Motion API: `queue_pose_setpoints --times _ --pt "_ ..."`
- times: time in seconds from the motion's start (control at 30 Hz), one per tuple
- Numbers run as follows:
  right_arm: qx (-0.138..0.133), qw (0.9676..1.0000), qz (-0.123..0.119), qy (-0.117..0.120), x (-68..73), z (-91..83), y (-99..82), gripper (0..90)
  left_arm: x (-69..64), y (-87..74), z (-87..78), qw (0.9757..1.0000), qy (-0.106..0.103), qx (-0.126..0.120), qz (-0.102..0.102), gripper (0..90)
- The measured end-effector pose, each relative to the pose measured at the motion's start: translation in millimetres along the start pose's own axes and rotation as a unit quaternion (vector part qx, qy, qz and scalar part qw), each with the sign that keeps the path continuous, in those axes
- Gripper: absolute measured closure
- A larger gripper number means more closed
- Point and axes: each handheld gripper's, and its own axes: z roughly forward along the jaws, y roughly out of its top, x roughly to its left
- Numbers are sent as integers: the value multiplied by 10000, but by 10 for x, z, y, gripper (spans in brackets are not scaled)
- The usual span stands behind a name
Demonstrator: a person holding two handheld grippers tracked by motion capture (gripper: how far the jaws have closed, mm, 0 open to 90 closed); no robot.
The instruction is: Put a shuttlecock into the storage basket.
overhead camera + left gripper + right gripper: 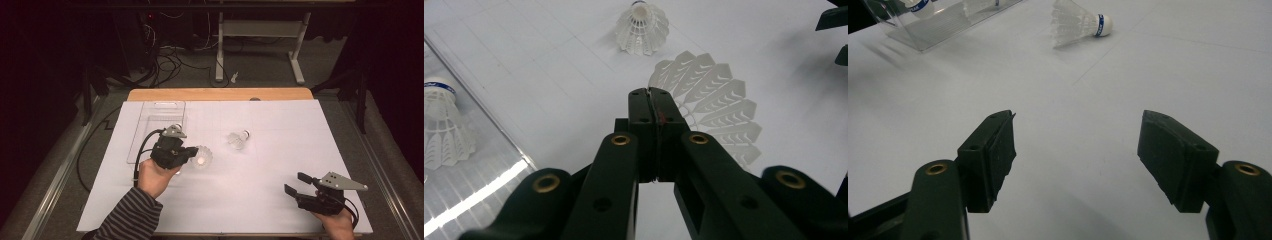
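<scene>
left claw pressed together on the feather rim of a shuttlecock, just right of the tray | right claw spread, holding nothing, near the tabletop's front right edge | second shuttlecock lies on its side mid-tabletop, well apart | third stands in the tray

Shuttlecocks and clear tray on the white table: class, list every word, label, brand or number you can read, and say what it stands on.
Blue band round the cork of the white feather shuttlecock lying on the table: white lettering, too small to read.
Blue band on the white shuttlecock in the clear plastic tray: lettering blurred, unreadable.
White shuttlecock pinched in the left tool: no text visible.
Clear plastic tray, white paper table cover: no text.
</scene>
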Motion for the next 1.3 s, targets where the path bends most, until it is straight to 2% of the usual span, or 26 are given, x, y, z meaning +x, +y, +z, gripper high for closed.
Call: queue_pose_setpoints --times 1.3 --pt "3 10000 -5 4 4 1 1 316 171 -38 -261 9993 255 -137 -232 894"
